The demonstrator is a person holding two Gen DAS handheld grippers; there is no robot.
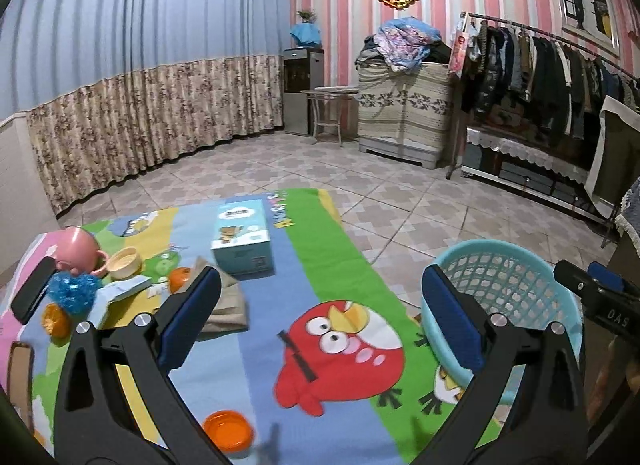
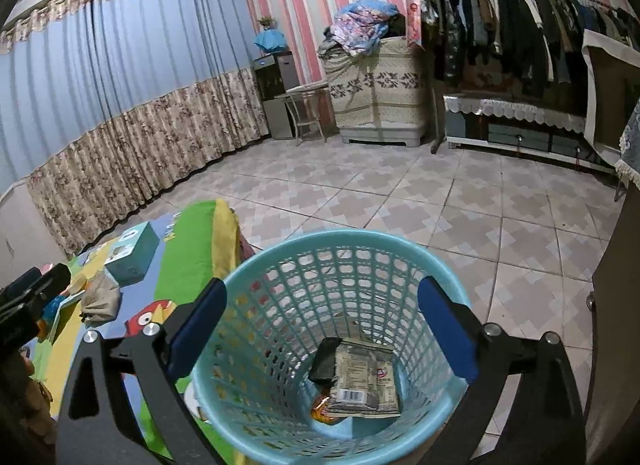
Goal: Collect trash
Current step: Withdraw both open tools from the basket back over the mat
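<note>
A teal mesh basket (image 2: pixel 340 239) stands at the table's right edge and also shows in the left wrist view as the basket (image 1: pixel 508 285). On its bottom lie a grey snack wrapper (image 2: pixel 366 381), a black packet (image 2: pixel 324 361) and an orange wrapper (image 2: pixel 322 409). My right gripper (image 2: pixel 322 293) hangs over the basket mouth, open, nothing between its fingers. My left gripper (image 1: pixel 320 285) is open and empty above the cartoon tablecloth (image 1: pixel 280 345). Orange peel pieces (image 1: pixel 56 319) and a crumpled beige wad (image 1: pixel 226 305) lie to its left.
On the cloth sit a tissue box (image 1: pixel 242 239), a pink cup (image 1: pixel 76 249), a beige bowl (image 1: pixel 126 263), a blue puff (image 1: pixel 74 291), a black phone (image 1: pixel 34 289) and an orange lid (image 1: pixel 228 431). Tiled floor, a clothes rack (image 1: pixel 552 65) and curtains lie beyond.
</note>
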